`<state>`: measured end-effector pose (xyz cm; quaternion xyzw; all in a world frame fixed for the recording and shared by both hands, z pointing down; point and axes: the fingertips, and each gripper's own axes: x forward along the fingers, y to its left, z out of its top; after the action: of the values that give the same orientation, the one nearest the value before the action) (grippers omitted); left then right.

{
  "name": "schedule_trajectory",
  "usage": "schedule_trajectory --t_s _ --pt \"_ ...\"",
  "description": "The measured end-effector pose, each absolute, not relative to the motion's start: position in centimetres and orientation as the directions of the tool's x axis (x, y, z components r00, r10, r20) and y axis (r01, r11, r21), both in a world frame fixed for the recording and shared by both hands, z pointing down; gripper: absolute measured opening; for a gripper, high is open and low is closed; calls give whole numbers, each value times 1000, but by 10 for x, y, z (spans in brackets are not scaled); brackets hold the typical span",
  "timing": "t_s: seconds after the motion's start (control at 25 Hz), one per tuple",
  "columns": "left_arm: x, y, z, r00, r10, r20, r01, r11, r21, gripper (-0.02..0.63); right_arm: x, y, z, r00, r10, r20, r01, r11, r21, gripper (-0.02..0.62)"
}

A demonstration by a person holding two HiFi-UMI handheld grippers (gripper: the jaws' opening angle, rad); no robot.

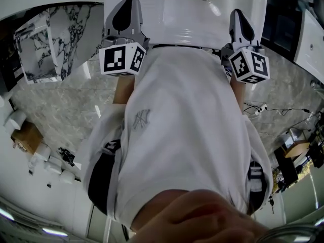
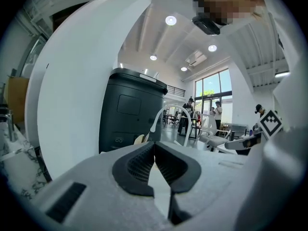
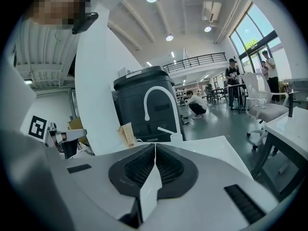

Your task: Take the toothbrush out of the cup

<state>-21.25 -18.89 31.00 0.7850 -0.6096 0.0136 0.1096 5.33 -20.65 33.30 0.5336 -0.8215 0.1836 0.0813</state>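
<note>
Left gripper: my grey, two-jaw left gripper has its jaws closed tight on nothing.
Right gripper: my matching grey right gripper is closed and empty too.
Toothbrush and cup: neither shows in any view. I see only a glossy white basin and an arched white faucet.
Risk: in my judgement, reaching in unsighted with closed jaws could topple the cup.

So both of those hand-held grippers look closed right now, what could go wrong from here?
The left hand-held gripper and the right hand-held gripper are both shut and empty, and no cup or toothbrush shows in any view, so a grab could start badly aimed. The white faucet stands just ahead of them by the sink, and a reach forward might knock it.
</note>
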Motion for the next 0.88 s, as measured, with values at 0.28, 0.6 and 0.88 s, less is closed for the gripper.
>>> schedule_trajectory --t_s 0.28,0.6,0.88 --pt "-206 -205 315 266 -949 172 -960 -243 141 17 64 -209 343 -390 -853 347 -917 326 -232 15" --pt "-205 -222 317 266 -949 167 -961 -247 127 17 72 -215 345 -368 -862 348 -925 300 -234 15" --pt "-213 -244 326 257 -951 175 -965 -240 109 31 70 -220 350 -363 -859 361 -926 291 -239 15"
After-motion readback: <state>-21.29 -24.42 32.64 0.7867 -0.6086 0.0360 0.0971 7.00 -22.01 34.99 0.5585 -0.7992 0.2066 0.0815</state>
